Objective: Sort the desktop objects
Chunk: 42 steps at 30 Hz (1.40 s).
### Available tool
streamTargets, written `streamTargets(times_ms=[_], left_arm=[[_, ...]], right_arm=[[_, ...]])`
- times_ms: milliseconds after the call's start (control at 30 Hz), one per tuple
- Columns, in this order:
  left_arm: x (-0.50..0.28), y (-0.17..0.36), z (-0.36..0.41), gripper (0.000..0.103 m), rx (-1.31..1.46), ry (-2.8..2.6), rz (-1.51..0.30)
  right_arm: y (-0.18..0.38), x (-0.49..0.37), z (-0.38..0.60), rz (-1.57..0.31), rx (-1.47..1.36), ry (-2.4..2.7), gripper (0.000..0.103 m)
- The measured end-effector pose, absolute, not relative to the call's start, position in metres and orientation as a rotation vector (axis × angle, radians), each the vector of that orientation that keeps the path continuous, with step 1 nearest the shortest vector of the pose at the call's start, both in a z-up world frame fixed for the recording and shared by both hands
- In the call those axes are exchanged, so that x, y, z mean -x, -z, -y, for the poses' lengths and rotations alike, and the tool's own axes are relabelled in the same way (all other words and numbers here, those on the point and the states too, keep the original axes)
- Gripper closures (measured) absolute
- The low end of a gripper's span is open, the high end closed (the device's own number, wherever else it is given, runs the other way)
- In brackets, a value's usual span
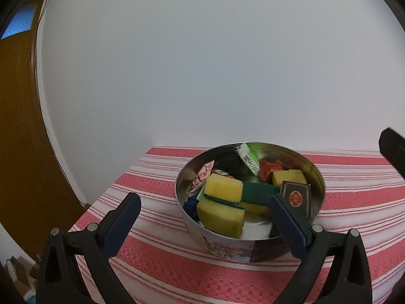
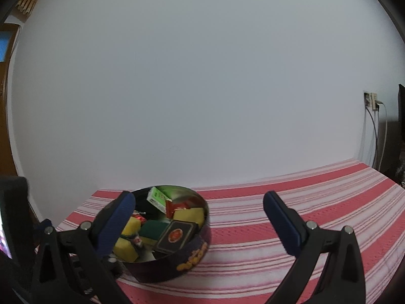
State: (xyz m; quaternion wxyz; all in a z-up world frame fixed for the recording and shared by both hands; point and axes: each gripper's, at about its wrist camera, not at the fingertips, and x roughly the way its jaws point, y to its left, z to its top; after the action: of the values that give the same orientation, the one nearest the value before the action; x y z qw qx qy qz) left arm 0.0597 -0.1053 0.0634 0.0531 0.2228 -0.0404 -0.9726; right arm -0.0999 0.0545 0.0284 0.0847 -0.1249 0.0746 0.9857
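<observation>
My left gripper point(image 1: 203, 204) and right gripper point(image 2: 198, 204) both hang spread and empty. The round tin point(image 1: 314, 174) sits at twelve o'clock on the striped cloth point(image 1: 157, 258), already full of sponges point(image 1: 222, 190). I'd withdraw slowly, avoiding its rim.

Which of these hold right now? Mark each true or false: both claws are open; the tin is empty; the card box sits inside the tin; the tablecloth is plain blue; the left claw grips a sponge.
1. Both claws are open: true. The left claw and the right claw are spread wide.
2. The round tin is empty: false, it holds sponges, wrappers and more.
3. The dark card box sits inside the tin: true.
4. The tablecloth is plain blue: false, it is red and white striped.
5. The left claw grips a yellow sponge: false, it holds nothing.
</observation>
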Motion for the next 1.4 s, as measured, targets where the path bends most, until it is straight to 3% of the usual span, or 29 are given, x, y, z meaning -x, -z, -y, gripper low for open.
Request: streamTargets(times_ms=[233, 500, 1400], left_arm=[[-0.072, -0.076, 0.101, 0.001, -0.631, 2.973, 0.168], [-0.073, -0.088, 0.113, 0.001, -0.676, 3.014, 0.04], [-0.064, -0.086, 0.116, 0.001, -0.724, 2.996, 0.054]], right_arm=[[-0.035, 0.092, -0.057, -0.268, 0.368, -2.953, 0.0], [-0.039, 0.093, -0.051, -0.223, 0.346, -2.966, 0.0], [-0.039, 0.096, -0.043, -0.192, 0.352, -2.973, 0.0]])
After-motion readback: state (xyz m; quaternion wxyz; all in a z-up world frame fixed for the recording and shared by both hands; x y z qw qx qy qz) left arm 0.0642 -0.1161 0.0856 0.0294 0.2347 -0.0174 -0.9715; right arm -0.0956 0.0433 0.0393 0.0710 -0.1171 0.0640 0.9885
